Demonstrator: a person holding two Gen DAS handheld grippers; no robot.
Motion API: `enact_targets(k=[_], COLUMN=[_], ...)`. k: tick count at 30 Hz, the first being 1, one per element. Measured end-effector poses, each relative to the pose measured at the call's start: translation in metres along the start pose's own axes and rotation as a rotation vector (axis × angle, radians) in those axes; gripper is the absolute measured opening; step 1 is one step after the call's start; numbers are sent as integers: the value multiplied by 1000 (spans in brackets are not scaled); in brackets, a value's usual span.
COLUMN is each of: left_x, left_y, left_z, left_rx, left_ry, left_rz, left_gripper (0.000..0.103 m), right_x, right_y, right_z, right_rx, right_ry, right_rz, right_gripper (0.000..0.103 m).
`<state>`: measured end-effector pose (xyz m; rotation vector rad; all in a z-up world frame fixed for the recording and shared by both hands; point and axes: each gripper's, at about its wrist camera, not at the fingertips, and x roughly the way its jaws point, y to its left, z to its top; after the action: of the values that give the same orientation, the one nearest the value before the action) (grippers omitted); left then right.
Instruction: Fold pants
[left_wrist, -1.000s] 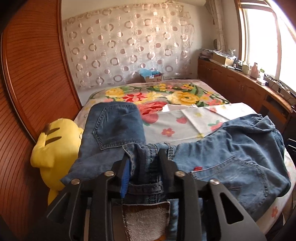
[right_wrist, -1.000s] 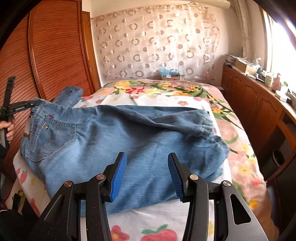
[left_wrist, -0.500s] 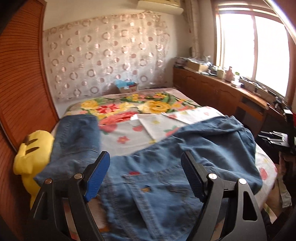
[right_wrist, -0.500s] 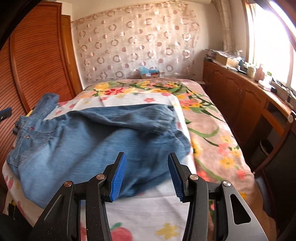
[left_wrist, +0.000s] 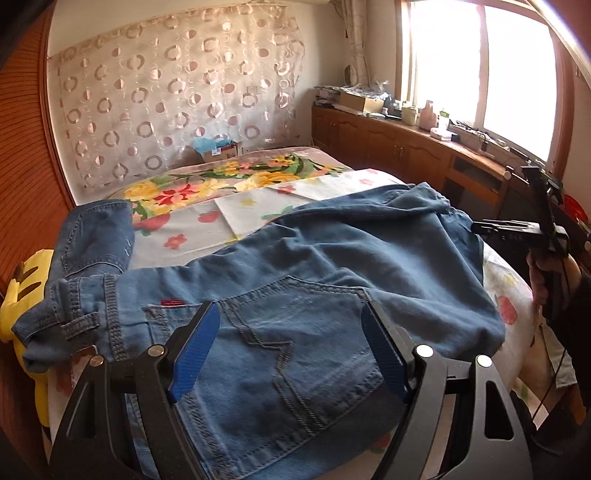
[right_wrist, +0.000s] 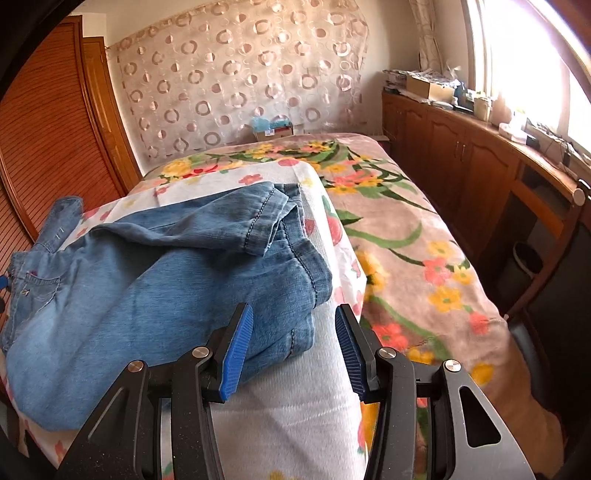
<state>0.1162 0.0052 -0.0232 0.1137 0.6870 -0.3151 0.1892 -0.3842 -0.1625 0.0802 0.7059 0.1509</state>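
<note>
Pants (left_wrist: 295, 266) lie spread across the bed (right_wrist: 424, 258), blue denim on a pale flowered sheet (right_wrist: 295, 424), and neither tool has a hold on them. Left hand-held gripper (left_wrist: 290, 345) hangs over the seat end, jaws spread wide, with the back pocket (left_wrist: 295, 332) showing between and just beyond its blue pads (left_wrist: 194, 350) and nothing pinched. The waistband (left_wrist: 110, 314) sits off to that gripper's left, a belt loop curling up near a yellow plush toy (left_wrist: 22, 280) at the bed's edge.

Over at the other end, the right hand-held gripper (right_wrist: 293, 349) stands half open and empty, and the leg cuffs (right_wrist: 280, 236) lie in a rumpled heap just ahead of it and slightly to its left. From the left wrist camera you can see that same tool far off to the right, past the hems, gripped in a hand (left_wrist: 543, 273).

My read: this is the gap between grasps, both tools lining up for a fresh hold, with the main fold not yet made. The legs look roughly stacked but untidy. The next move, I'd judge, calls for the right tool to drop onto the cuffs and pinch both layers together, while the left takes the waistband edge, so one end can be carried over to meet the other without the denim bunching.
</note>
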Motion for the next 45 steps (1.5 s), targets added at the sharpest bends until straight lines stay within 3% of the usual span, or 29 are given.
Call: enact_targets(k=[6,9,10,11,14,20,25,37,40,45], left_x=[-5,-7,-9,-11,-15,-26,-42,-98,-109,-110], left_y=[-8,-13,-14,-14,-14,-10,0,46,58,76], left_z=[-2,-2,-2,-2,-2,-1,-2,-8,-13,-22], left_rx=[1,8,9,9,8,3,-15,-76,-91,-121], left_ry=[-8,-11,-13,-16,-25,-44,-68,-147,-162,-155], left_rz=[-7,-5,-7,-8,-7,4,26,108,130,155], left_gripper=[80,80,80,80,80,80,80,80,80,80], right_x=[4,8,8,8,5,-27,-63,-147,-150,-132], right_y=[-1,-4,-3,-2,3,19,56,213,238,257], right_z=[2,2,2,4,7,19,39,88,87,63], right_rx=[20,28,27,22,-7,-61,-144,-443,-476,-559], right_ry=[20,30,29,27,11,-86,-166,-342,-315,-154], right_rz=[28,42,41,38,32,59,121,353,429,542], right_gripper=[48,40,34,21,3,1,1,1,1,7])
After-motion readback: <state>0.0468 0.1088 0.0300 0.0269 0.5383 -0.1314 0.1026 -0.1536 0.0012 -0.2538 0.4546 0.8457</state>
